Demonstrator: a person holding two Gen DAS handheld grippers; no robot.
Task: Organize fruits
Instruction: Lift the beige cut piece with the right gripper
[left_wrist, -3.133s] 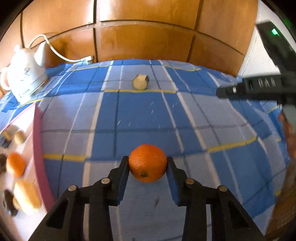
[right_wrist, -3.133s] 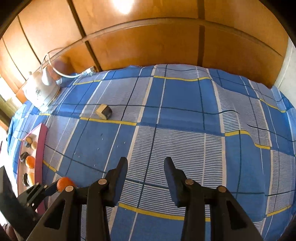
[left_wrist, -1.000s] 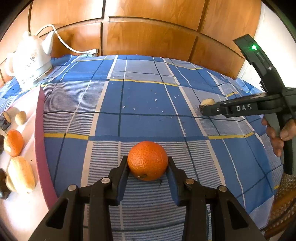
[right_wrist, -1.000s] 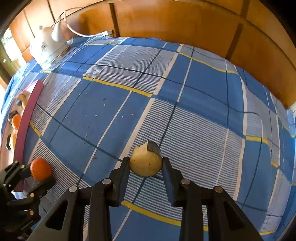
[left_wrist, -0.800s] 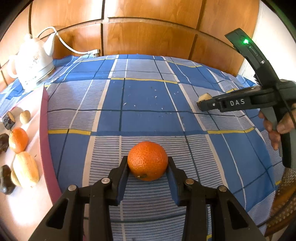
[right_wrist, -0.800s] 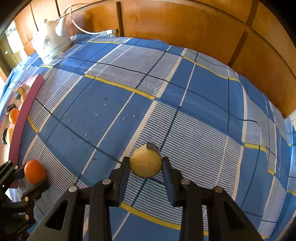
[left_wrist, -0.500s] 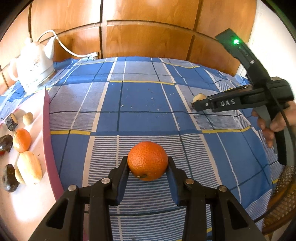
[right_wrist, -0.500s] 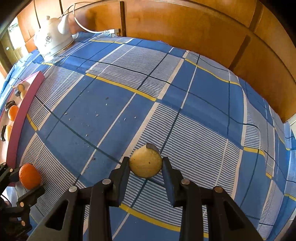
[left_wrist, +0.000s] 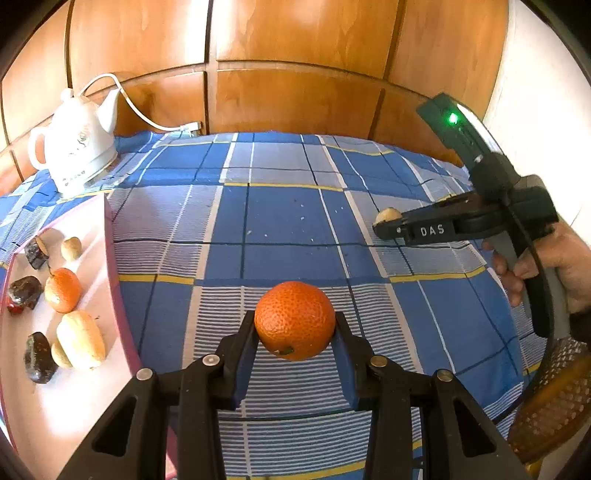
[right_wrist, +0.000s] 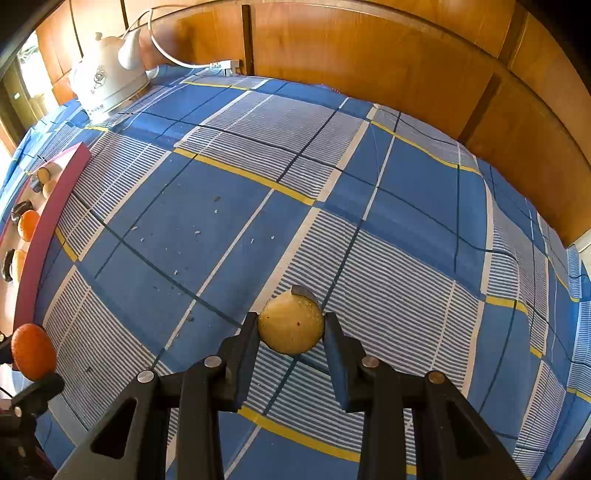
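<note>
The tangerine (left_wrist: 293, 320) sits squeezed between the two fingers of the left gripper (left_wrist: 295, 332), held up above the blue checked cloth (left_wrist: 280, 221). It looks round, bumpy and a bit soft, so I think a gentle squeeze on its fat middle is best; a hard one could squash it. It looks light, too. The right gripper (right_wrist: 290, 334) has its fingers clamped on a small yellow fruit (right_wrist: 290, 322) with a dark cut patch on top. That one looks smooth and could slip, so a hold across its widest part seems safest. A hand (left_wrist: 546, 266) holds that gripper, off to the right of the tangerine. To the left of the tangerine is a pink tray (left_wrist: 110, 266) with a dark red rim. On it lie another tangerine (left_wrist: 62, 290), a pale yellow fruit (left_wrist: 81, 339) and some dark brown lumps I cannot name. Far behind the tangerine, near the wooden wall (left_wrist: 295, 55), stands a white kettle (left_wrist: 75, 147) with its cord.
</note>
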